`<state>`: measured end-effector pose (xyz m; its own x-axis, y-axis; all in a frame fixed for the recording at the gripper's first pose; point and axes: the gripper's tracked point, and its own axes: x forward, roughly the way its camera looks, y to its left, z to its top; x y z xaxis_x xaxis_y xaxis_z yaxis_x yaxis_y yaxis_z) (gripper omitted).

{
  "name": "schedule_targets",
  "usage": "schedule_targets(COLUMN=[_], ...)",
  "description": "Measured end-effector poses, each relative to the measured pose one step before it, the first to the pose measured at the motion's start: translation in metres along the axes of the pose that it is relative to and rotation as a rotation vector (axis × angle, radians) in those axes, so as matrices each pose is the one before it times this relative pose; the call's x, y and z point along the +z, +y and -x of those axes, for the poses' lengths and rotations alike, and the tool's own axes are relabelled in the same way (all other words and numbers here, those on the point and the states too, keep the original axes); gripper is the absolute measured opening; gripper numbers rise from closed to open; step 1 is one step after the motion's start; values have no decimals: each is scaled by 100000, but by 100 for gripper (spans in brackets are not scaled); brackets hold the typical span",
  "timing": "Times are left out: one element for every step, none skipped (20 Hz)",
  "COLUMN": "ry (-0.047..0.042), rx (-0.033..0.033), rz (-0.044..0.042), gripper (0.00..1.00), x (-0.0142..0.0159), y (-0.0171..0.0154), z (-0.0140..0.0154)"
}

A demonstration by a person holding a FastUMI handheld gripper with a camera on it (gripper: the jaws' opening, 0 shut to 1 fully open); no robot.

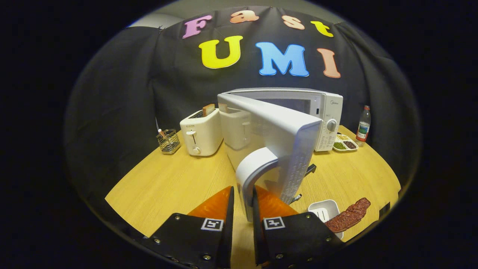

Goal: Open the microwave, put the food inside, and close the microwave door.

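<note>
I'm clamping my gripper (243,203) on the white curved plastic door handle (251,175), swinging the white microwave (298,112) open. The brown meat strip (349,216) is waiting on its small white tray (324,209) right of the door; grabbing that's probably next.

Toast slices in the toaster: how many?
2, both upright in the toaster left of the open microwave door: one in the left slot, one beside it, partly hidden by the door. The gripper is shut on the door handle.
</note>
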<state>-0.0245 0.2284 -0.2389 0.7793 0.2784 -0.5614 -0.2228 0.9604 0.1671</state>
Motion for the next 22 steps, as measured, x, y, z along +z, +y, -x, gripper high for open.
schedule_targets(ry=[-415, -611, -316, -311, -208, 421, 109, 183, 222, 576, 818, 626, 683, 737, -293, -874, -2026, -2547, -3036, -2954, -2451, -2362], rx=[40, -7, 70, 284, 600, 599, 1442, 1948, 2229, 2868, 4035, 5556, 5670, 4278, 4155, 3373, 2220, 1845, 2056, 1107, -788, -2155], rz=[757, 382, 283, 50, -424, -1373, -1796, -823, 796, 786, -935, -1476, -169, 921, 693, 504, 602, 476, -81, 286, 955, 1306], gripper=[25, 25, 25, 25, 25, 25, 25, 25, 25, 25, 25, 25, 25, 25, 25, 25, 25, 26, 28, 45, 67, 90], x=[-144, -142, -154, -205, -21, -171, 62, -156, -86, -216, -60, -135, -26, -66, 242, 264, 702, 738, 965, 1087, 881, 862], y=[594, 643, 640, 667, 579, 579, 660, 835, 701, 682, 773, 1127, 1213, 868, 610, 208, -48, -198, -170, -433, -662, -1264], z=[101, 184, 142, 220, 237, 218, 308, 209, 218, 223, 321, 455, 366, 604, 737, 717, 806, 1071, 855, 1090, 830, 1408])
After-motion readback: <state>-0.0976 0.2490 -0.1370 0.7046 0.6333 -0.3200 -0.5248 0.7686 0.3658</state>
